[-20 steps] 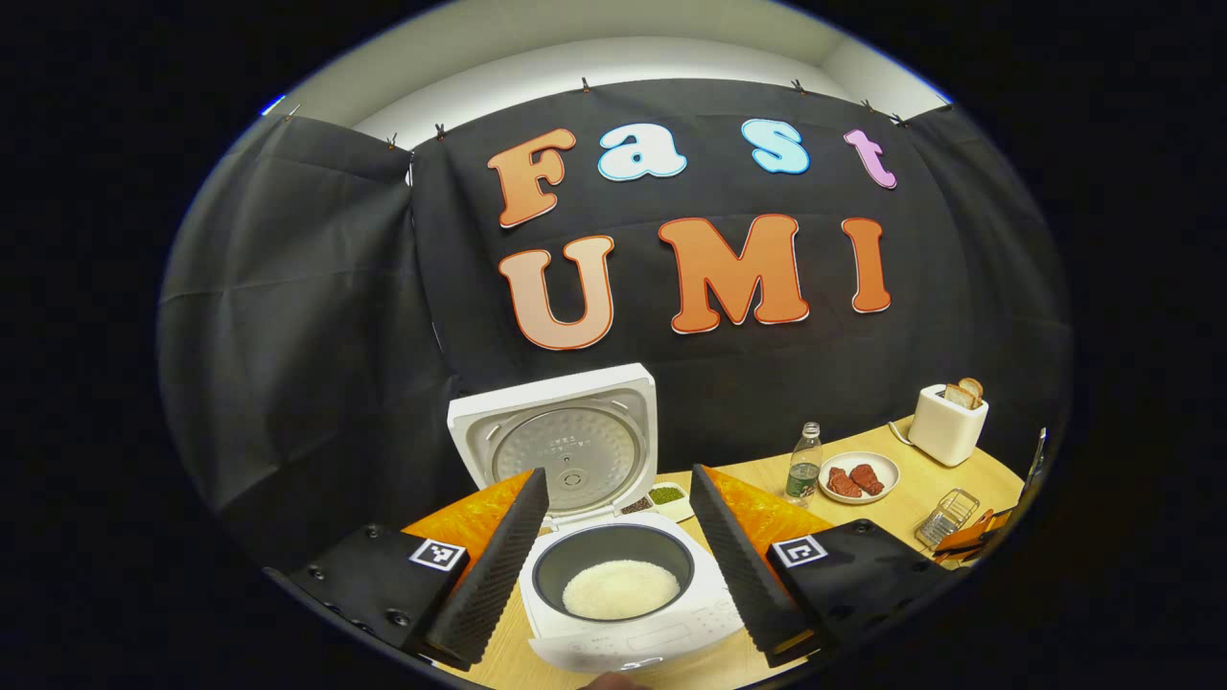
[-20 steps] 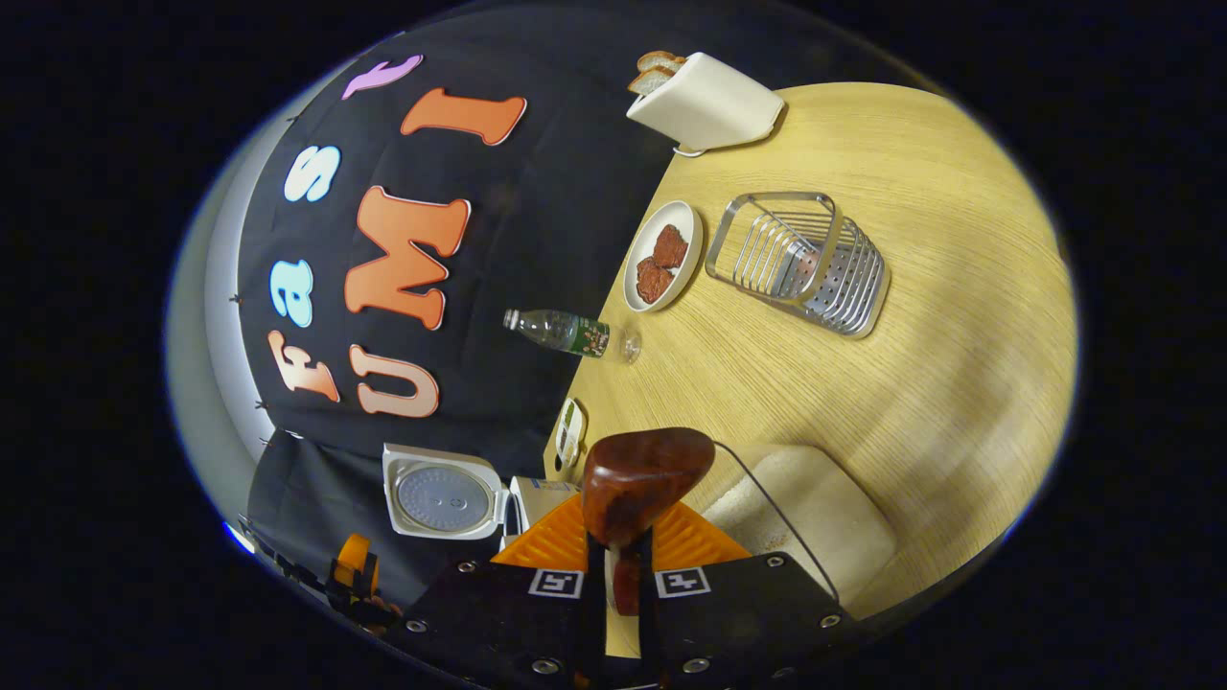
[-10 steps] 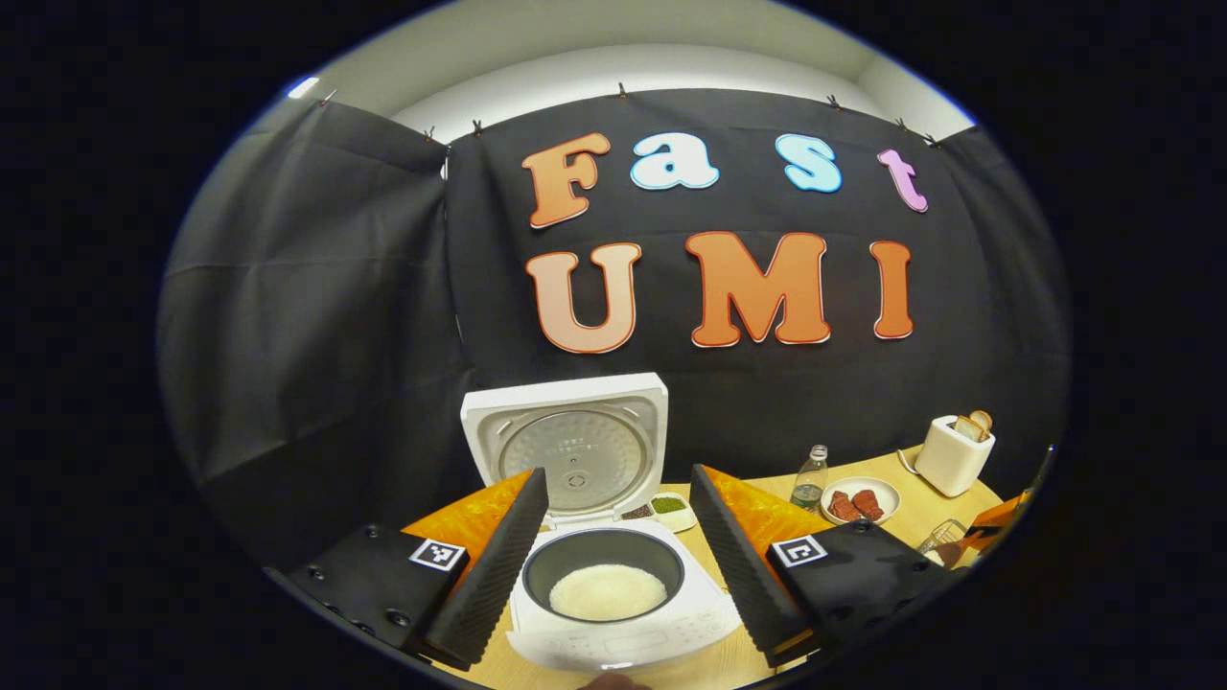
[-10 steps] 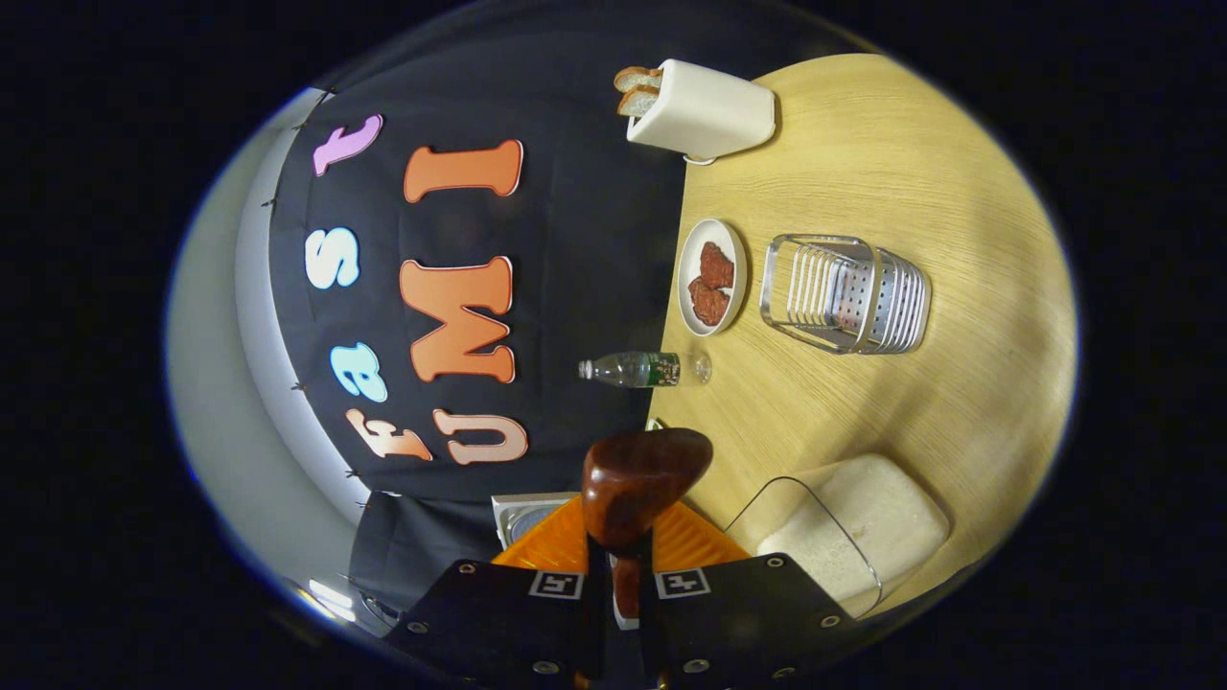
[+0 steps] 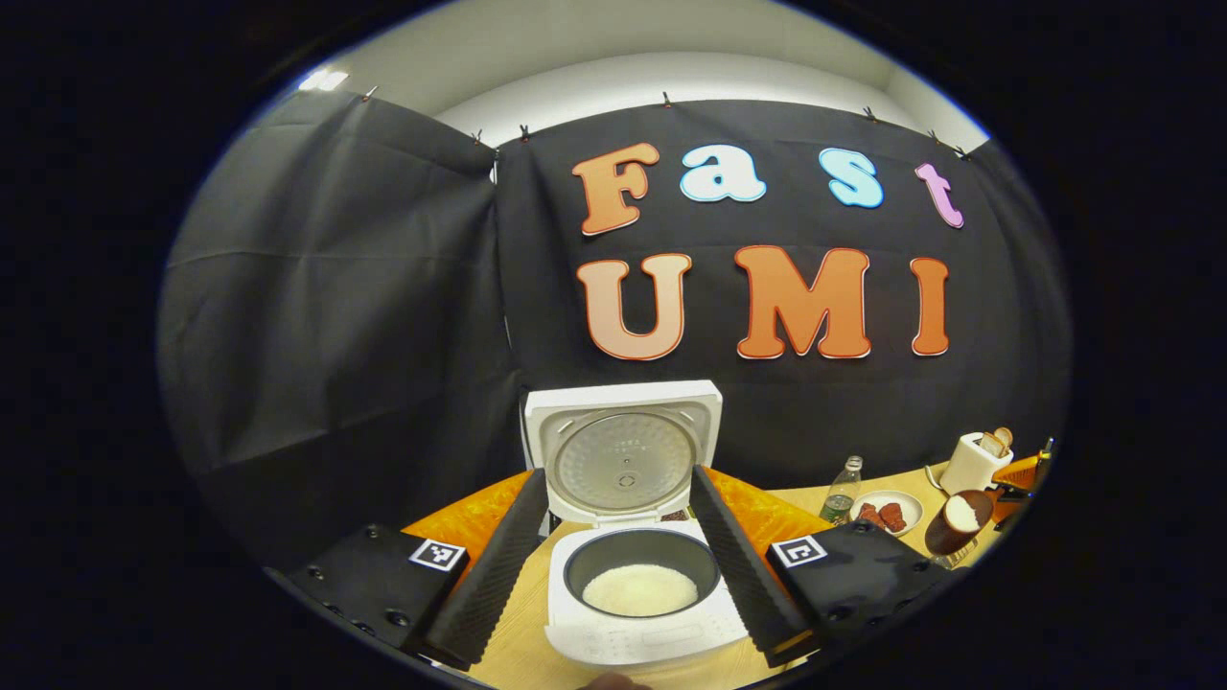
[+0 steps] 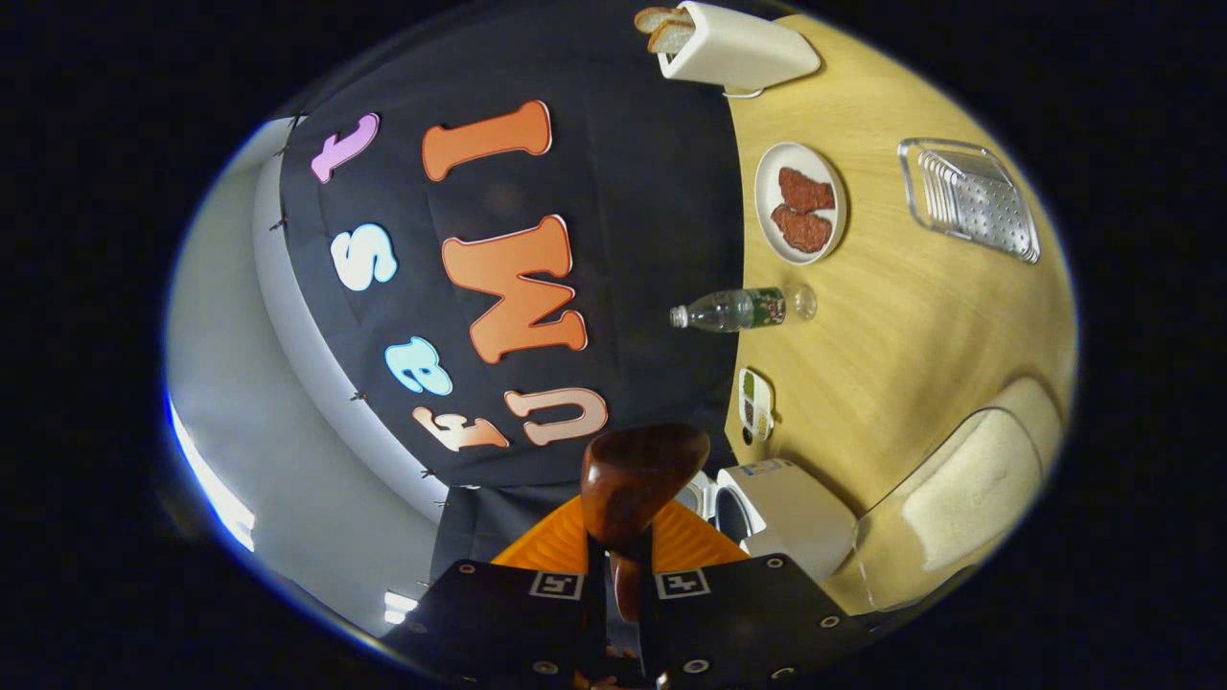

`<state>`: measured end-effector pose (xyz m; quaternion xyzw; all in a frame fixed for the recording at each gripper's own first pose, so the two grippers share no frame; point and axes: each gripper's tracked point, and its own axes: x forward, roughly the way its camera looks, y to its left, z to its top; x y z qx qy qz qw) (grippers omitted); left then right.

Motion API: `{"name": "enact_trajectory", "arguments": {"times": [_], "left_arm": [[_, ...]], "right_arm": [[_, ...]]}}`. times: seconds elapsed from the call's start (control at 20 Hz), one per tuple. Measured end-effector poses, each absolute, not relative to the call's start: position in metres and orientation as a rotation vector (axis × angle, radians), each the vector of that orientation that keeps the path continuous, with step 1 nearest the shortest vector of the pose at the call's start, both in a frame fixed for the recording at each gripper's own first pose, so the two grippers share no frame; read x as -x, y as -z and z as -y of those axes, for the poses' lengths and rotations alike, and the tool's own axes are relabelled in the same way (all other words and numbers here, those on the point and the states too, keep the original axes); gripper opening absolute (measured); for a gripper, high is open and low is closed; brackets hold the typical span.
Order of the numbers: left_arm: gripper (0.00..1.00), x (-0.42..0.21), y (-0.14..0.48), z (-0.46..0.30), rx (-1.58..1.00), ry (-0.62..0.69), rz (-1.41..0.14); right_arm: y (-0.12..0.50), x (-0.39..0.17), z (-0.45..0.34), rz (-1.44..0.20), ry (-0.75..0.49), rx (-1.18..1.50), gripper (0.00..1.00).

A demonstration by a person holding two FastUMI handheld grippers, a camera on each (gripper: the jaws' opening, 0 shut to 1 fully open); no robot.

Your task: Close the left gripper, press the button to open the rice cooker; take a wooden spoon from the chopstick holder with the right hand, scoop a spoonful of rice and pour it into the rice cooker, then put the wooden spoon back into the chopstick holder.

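Wooden spoon [image 6: 640, 476]: pinched between right gripper [image 6: 621, 565] fingers, bowl loaded with rice
Rice cooker [image 5: 640, 573]: lid up, rice in pot, on table [image 5: 522, 623]
Left gripper [image 5: 618, 565]: spread wide, empty, framing cooker
Chopstick holder [image 6: 970, 196]: far table side

In the right gripper view the wooden spoon [image 6: 640, 479] shows its bowl from the back — whether it carries rice cannot be told there, and its handle vanishes between the right gripper's fingers. The rice cooker [image 6: 781, 513] is half hidden behind that spoon, its pot out of sight. Above the cooker, the toaster [image 6: 733, 46] is clipped by the picture's edge. In the left gripper view, right of the rice cooker [image 5: 637, 575], the small dish [image 5: 679, 516] behind its lid is mostly hidden — contents unreadable.
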<state>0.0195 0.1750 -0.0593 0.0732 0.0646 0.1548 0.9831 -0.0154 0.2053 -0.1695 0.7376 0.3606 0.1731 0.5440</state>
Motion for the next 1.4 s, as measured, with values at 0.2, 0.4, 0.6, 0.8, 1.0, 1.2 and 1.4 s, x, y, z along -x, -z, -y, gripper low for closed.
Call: {"name": "enact_trajectory", "arguments": {"times": [0.2, 0.4, 0.6, 0.8, 1.0, 1.2, 1.4], "left_arm": [[1.0, -0.001, 0.056, -0.21, -0.114, -0.379, -0.128], [1.0, 0.02, 0.049, -0.247, -0.121, -0.453, -0.119], [1.0, 0.041, 0.054, -0.28, -0.128, -0.522, -0.131], [1.0, 0.055, 0.059, -0.311, -0.12, -0.576, -0.146], [1.0, 0.066, 0.065, -0.337, -0.112, -0.614, -0.159], [1.0, 0.071, 0.08, -0.357, -0.072, -0.647, -0.196], [1.0, 0.074, 0.098, -0.363, -0.034, -0.646, -0.239]], "right_arm": [[0.16, -0.001, -0.264, -0.931, -0.459, -1.727, 0.13], [0.156, -0.012, -0.316, -0.999, -0.489, -1.698, 0.13], [0.154, -0.02, -0.371, -1.05, -0.52, -1.619, 0.13], [0.149, -0.027, -0.415, -1.043, -0.555, -1.479, 0.13], [0.154, -0.035, -0.446, -1.027, -0.579, -1.311, 0.13], [0.168, -0.038, -0.474, -0.975, -0.6, -1.049, 0.13], [0.173, -0.042, -0.485, -0.919, -0.617, -0.858, 0.13]]}}
